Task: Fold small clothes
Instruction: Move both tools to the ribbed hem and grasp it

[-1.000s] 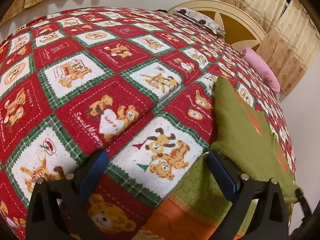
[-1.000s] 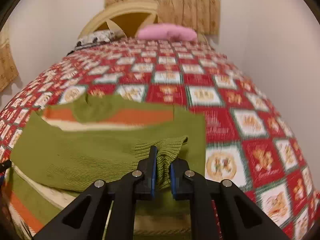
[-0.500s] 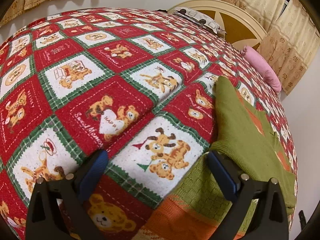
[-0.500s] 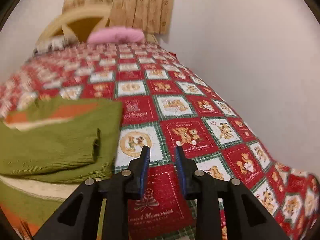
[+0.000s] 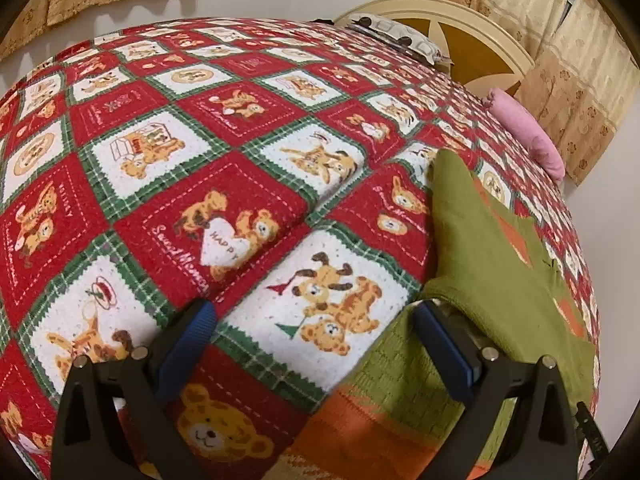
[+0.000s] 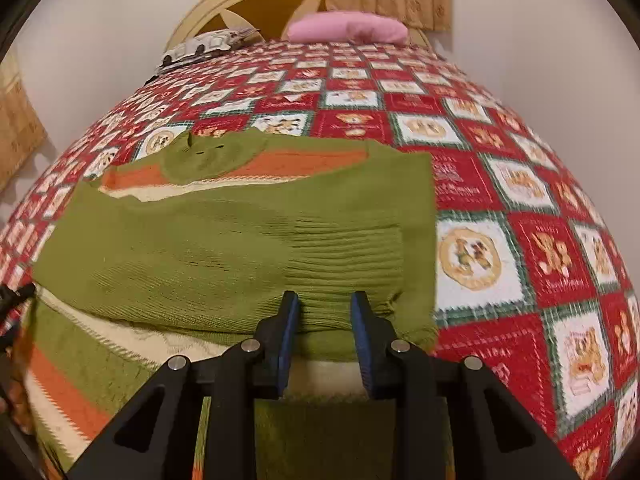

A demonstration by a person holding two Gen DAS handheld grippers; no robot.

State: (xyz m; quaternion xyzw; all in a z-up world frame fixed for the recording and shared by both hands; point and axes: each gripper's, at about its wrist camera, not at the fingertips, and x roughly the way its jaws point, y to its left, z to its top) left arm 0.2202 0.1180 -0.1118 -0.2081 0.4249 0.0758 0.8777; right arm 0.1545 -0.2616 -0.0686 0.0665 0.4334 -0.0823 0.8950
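Green knitted sweater with orange stripes (image 6: 224,248) lies crosswise just ahead of the part-open, empty right hand-held gripper (image 6: 324,312); the wide-open, empty left hand-held gripper (image 5: 316,320) sits at its left edge.

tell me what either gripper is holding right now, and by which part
Nothing is held. The left gripper is wide open beside the green sweater; the right gripper is open over its folded sleeve cuff.

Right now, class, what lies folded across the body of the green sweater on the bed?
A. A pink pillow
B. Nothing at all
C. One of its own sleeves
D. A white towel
C: in the right wrist view a green sleeve with a ribbed cuff lies flat across the striped body of the sweater, just ahead of the right gripper, whose jaws stand apart.
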